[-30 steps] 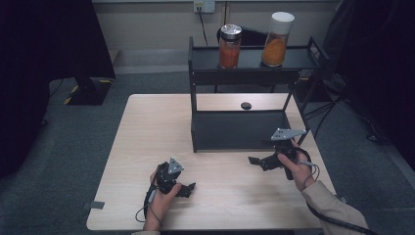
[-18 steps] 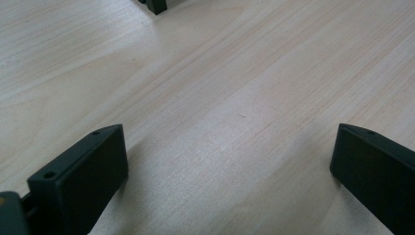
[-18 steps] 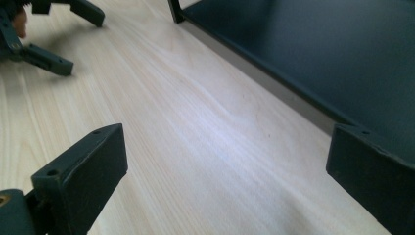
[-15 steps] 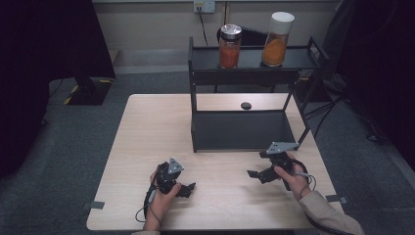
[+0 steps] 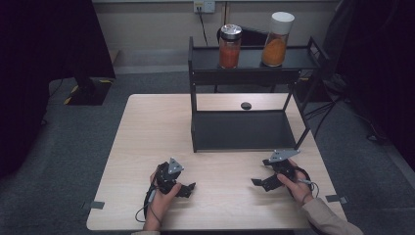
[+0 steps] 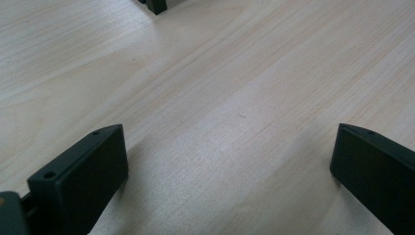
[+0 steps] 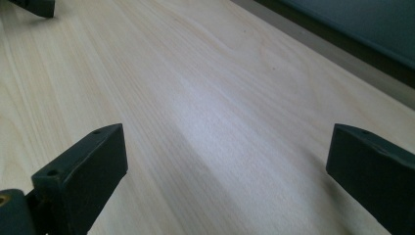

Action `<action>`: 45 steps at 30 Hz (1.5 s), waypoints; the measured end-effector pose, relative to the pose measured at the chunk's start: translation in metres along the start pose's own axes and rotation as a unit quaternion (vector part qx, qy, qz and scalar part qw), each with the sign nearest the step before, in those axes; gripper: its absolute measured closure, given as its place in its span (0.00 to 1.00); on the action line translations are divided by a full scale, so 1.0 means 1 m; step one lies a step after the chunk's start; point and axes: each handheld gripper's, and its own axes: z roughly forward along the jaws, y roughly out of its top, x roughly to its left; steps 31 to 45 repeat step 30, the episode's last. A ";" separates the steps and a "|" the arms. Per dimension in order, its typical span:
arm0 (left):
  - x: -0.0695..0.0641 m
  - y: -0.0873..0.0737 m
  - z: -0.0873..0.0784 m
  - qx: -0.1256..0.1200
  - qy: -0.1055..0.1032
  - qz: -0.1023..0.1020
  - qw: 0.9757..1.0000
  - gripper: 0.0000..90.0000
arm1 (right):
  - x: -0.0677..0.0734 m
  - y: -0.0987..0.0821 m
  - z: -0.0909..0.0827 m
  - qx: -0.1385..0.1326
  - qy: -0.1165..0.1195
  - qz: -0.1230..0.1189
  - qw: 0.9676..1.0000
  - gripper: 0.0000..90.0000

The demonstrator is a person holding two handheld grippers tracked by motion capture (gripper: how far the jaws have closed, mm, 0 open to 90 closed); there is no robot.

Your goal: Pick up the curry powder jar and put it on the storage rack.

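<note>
Both tongs rest low on the near part of the surface (image 5: 147, 127), the left tongs (image 5: 188, 188) toward the near-left and the right tongs (image 5: 259, 182) toward the near-right, each with its jaws spread wide and nothing between them — we see only bare pale wood in the gap in the left gripper view (image 6: 230, 147) and in the right gripper view (image 7: 225, 147). The things nearest to hand stand well apart from both: a steel-lidded jar (image 5: 229, 46) of red-orange contents and, just beside it to the right, a taller white-capped jar (image 5: 277, 39) of orange contents, both upright on the top deck of a black two-tier rack (image 5: 244, 129) set at the far-right part of the surface. From either tongs the jars lie forward and up, long axes vertical; we judge the right tongs the nearer, being close to the rack's near-right leg, so a reach would call for a rise above the top deck and a level approach from the side. A small dark disc (image 5: 246, 105) lies behind the rack near the far edge. The lower deck is bare. Around the surface we see grey carpet, a wall socket (image 5: 204, 6) and dark shapes at both sides.
</note>
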 end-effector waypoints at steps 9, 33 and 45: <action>0.000 0.000 0.000 0.000 0.000 0.000 1.000 0.00 | 0.001 -0.007 -0.007 0.012 -0.009 -0.005 1.000 0.01; 0.001 0.001 0.000 0.002 -0.001 0.001 1.000 0.00 | 0.012 -0.009 -0.014 0.037 -0.036 -0.051 0.997 0.00; 0.001 0.001 0.000 0.002 -0.001 0.001 1.000 0.00 | 0.012 -0.009 -0.014 0.037 -0.036 -0.051 0.997 0.00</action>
